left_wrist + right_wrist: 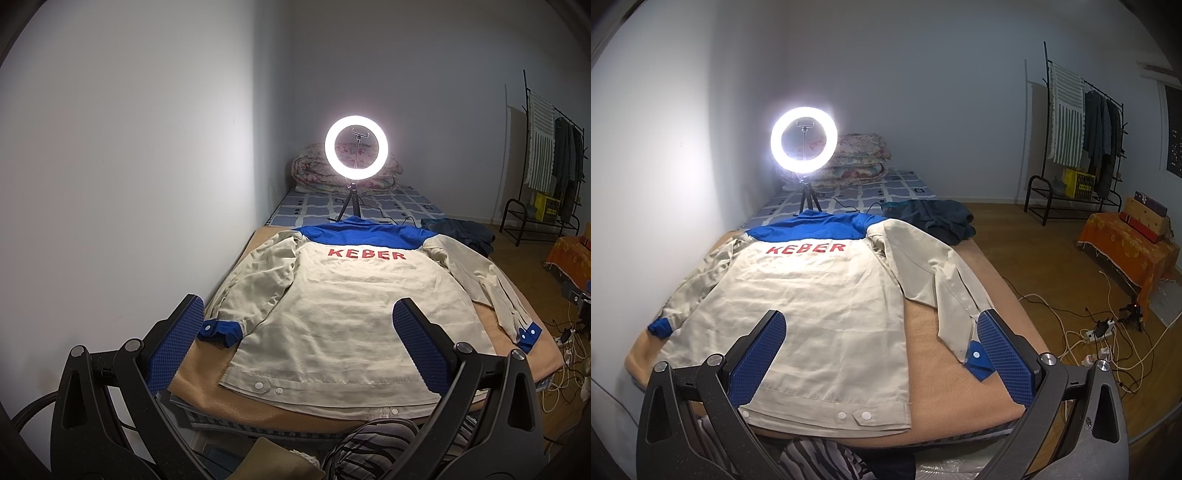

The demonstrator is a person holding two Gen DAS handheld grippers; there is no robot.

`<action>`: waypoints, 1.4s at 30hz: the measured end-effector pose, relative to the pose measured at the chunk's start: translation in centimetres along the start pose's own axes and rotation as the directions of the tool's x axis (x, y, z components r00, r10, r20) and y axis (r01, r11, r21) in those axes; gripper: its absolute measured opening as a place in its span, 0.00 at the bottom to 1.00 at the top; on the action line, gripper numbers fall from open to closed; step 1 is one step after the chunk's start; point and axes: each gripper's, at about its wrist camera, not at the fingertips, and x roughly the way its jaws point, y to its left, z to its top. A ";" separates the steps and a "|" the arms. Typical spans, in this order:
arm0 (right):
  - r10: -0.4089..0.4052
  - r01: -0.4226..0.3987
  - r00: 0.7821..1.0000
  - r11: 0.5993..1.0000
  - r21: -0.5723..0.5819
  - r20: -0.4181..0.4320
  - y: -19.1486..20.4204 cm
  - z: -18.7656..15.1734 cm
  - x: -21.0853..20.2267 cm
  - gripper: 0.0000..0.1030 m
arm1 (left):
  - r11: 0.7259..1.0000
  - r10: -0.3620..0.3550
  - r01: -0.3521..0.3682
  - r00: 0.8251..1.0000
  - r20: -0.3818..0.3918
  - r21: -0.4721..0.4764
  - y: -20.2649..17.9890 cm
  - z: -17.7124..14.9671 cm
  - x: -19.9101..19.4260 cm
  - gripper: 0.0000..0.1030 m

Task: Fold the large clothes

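A cream jacket [332,306] [820,306] with a blue yoke, blue cuffs and red "KEBER" lettering lies back-up and spread flat on a tan blanket [207,384] [953,354] on the bed. Both sleeves lie out to the sides; the left cuff [221,330] and the right cuff [977,360] rest on the blanket. My left gripper [299,347] hangs open above the jacket's hem, holding nothing. My right gripper [882,356] is open too, over the hem's right part, its right finger [1008,354] just beside the right cuff.
A lit ring light [356,146] on a tripod stands on the bed beyond the collar, before folded quilts [857,158]. A dark garment [931,218] lies at the bed's right edge. Wall on the left. Cables and power strips [1100,332], a clothes rack [1078,129] and an orange-covered stand [1126,243] occupy the floor.
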 end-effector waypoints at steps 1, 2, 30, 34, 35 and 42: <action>-0.001 0.001 1.000 1.000 -0.002 0.000 0.0 -0.1 0.0 1.00 | 1.000 -0.001 0.001 1.000 0.000 0.001 0.0 -0.1 0.0 1.00; -0.001 0.001 1.000 1.000 -0.002 -0.001 0.0 0.0 0.0 1.00 | 1.000 0.000 0.000 1.000 0.000 0.001 0.0 0.0 0.0 1.00; -0.003 0.002 1.000 0.999 -0.045 -0.014 2.1 -0.3 1.0 1.00 | 0.999 0.035 -0.035 0.999 -0.012 -0.015 1.7 -0.8 1.4 1.00; -0.006 0.005 1.000 0.999 -0.049 -0.016 2.5 0.0 1.3 1.00 | 0.999 0.050 -0.050 0.999 -0.014 -0.013 1.9 -1.1 1.6 1.00; -0.005 0.004 1.000 0.999 -0.051 -0.018 2.7 0.0 1.4 1.00 | 0.998 0.055 -0.056 0.998 -0.014 -0.011 2.0 -1.2 1.6 1.00; -0.050 0.047 0.997 0.997 -0.063 -0.055 3.7 0.8 2.7 1.00 | 0.995 0.097 -0.098 0.995 -0.033 -0.017 3.4 -2.1 2.6 1.00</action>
